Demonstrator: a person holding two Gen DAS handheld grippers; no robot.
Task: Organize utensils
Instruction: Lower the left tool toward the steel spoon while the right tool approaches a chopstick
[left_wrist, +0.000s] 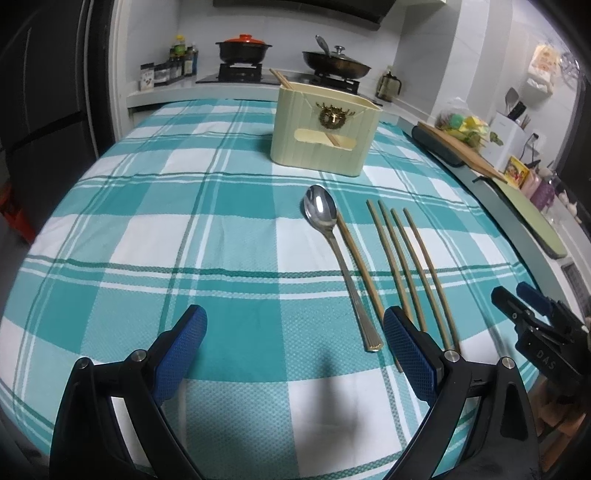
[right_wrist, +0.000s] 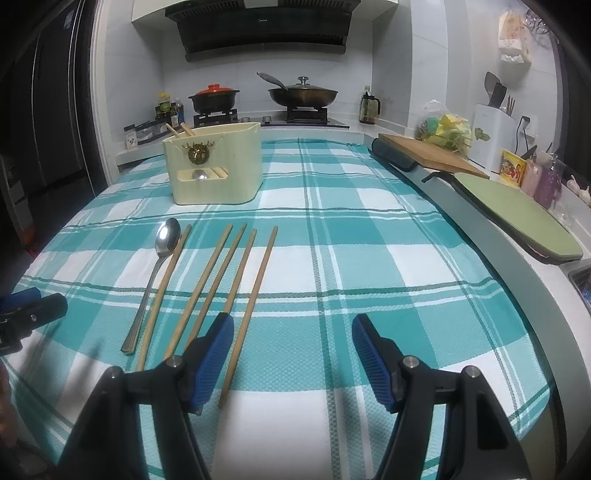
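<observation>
A spoon (left_wrist: 325, 236) and 5 chopsticks (left_wrist: 413, 266) are lying side by side on the cloth (left_wrist: 147, 221), ahead of the left claw (left_wrist: 295, 354) toward its right finger, and ahead-left of the right claw (right_wrist: 291, 354). Both claws are gaping wide, gripping nothing. A holder (right_wrist: 212, 166) is standing beyond the utensils, 2 chopsticks poking from it.

Teal-white plaid tablecloth (left_wrist: 184, 229); cream holder (left_wrist: 321, 136).
</observation>
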